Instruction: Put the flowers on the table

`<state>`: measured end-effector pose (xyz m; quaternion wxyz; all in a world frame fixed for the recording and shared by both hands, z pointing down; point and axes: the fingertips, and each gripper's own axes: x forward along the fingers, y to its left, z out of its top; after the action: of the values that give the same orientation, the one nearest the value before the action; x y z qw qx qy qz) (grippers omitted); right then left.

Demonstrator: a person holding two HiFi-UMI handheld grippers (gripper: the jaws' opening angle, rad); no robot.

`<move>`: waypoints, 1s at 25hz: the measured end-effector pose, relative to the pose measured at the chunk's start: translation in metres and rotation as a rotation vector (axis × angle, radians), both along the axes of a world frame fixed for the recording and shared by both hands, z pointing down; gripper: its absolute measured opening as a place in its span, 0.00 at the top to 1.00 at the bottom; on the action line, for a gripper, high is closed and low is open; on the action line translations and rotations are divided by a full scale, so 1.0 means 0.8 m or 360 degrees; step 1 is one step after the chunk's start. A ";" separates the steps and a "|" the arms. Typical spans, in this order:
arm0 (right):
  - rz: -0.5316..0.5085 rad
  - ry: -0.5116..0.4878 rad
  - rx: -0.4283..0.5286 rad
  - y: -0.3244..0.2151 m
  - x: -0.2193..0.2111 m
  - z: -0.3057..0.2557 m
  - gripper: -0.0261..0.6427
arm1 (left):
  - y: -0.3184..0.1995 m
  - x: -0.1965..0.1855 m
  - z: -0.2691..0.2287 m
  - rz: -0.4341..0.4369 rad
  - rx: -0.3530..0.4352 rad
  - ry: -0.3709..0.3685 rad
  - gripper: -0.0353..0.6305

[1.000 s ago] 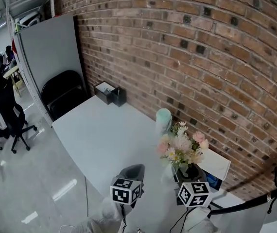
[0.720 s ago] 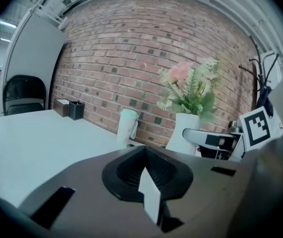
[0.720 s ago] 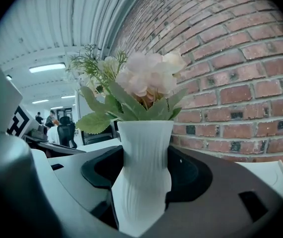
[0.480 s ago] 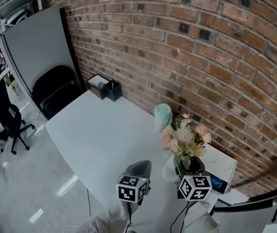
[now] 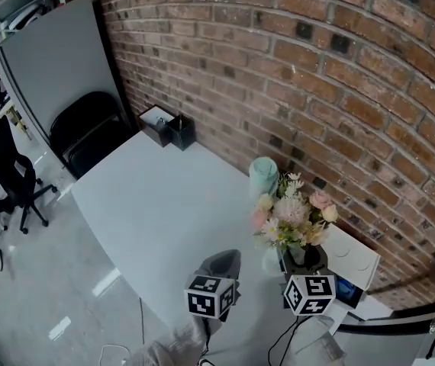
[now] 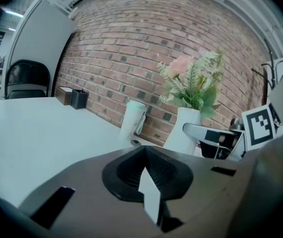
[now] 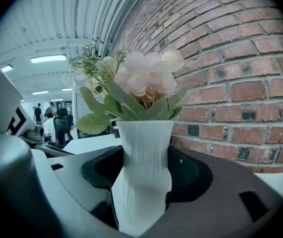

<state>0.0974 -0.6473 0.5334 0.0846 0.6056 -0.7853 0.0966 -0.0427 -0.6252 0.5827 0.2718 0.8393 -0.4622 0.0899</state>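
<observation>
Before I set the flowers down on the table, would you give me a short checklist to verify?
1. Right gripper clamped on the white vase: ok.
2. Vase upright, flowers seated in it: ok.
3. Bare table available to the vase's left: ok.
4. Clearance from the mint cup behind the flowers: cannot tell.
5. Left gripper shut, empty, away from the vase: ok.
6. Vase base resting on the table: cannot tell.

Left hand-held gripper closed, right clamped
</observation>
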 end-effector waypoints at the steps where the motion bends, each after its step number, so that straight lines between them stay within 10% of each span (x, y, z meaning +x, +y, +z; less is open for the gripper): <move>1: -0.0007 0.0009 -0.0004 0.003 -0.001 0.001 0.55 | 0.001 0.000 0.002 -0.0004 -0.0006 -0.0001 0.94; 25: -0.0108 0.0002 -0.0051 0.055 0.001 0.016 0.55 | 0.077 0.016 0.009 0.0043 -0.0046 -0.0087 0.94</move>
<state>0.0978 -0.6031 0.5464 0.0980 0.5771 -0.8038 0.1060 -0.0295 -0.5633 0.5899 0.2699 0.8386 -0.4569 0.1232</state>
